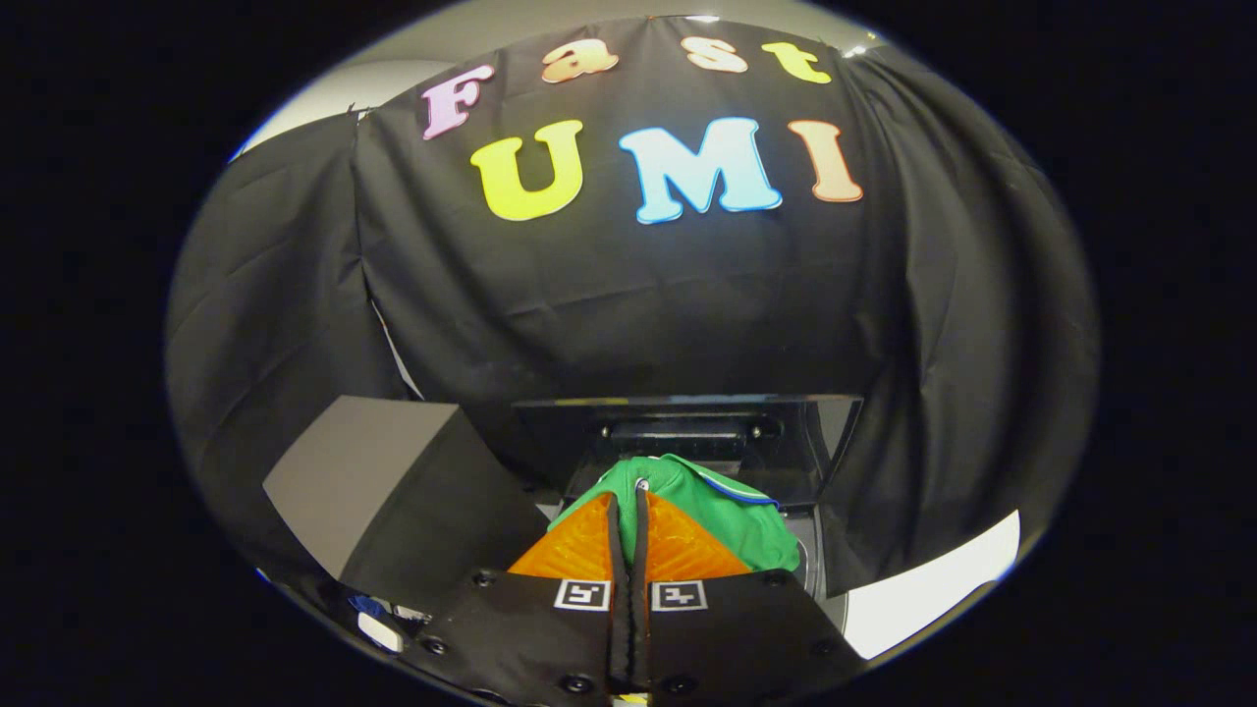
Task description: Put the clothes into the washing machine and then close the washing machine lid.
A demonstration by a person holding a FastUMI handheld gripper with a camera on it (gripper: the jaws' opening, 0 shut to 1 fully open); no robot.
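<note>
Gripper pointed forward and slightly down, jaws drawn nearly together with just a thin slit left between them. The two fingers ran side by side, tips meeting at a fold of green garment, cloth pinched at the tips and bunched just beyond them. Each finger base carried a square marker tag. Gripper body sat level, no tilt to either side.
</note>
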